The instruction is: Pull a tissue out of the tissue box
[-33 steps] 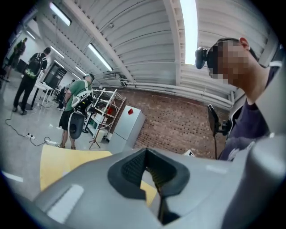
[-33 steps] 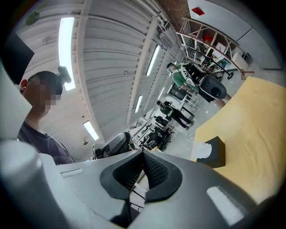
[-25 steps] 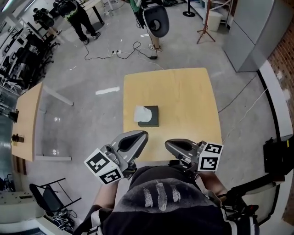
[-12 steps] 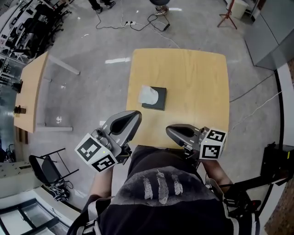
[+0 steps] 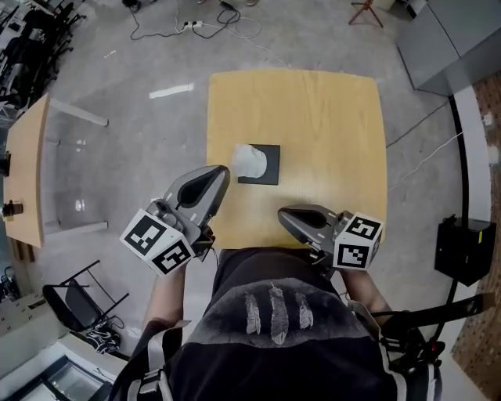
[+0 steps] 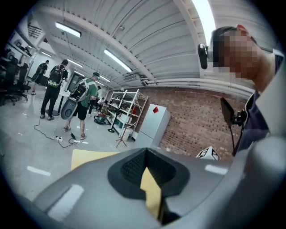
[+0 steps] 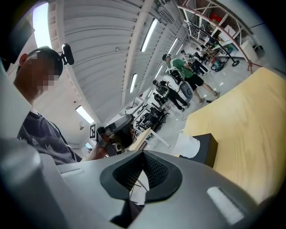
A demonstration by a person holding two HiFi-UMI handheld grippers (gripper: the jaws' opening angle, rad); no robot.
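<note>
A dark tissue box (image 5: 264, 165) lies on the wooden table (image 5: 329, 133), left of its middle, with a white tissue (image 5: 248, 160) sticking out of its left side. My left gripper (image 5: 221, 173) hovers over the table's near left edge, just short of the box, shut and holding nothing. My right gripper (image 5: 282, 213) is over the near edge, further right, its jaws together and bare. In the right gripper view the box (image 7: 207, 149) and tissue (image 7: 187, 146) lie ahead on the table (image 7: 250, 129). The left gripper view shows only a strip of table (image 6: 87, 156) past the left gripper (image 6: 145, 154).
A second wooden table (image 5: 23, 180) stands to the left, with a folding chair (image 5: 78, 309) near it. A black case (image 5: 462, 251) sits on the floor at the right. Cables (image 5: 196, 23) lie beyond the table. Several people (image 6: 85, 96) stand far off.
Both grippers have moved forward and a little down toward the table. The left one has come close to the tissue box. The jaws look the same throughout.
</note>
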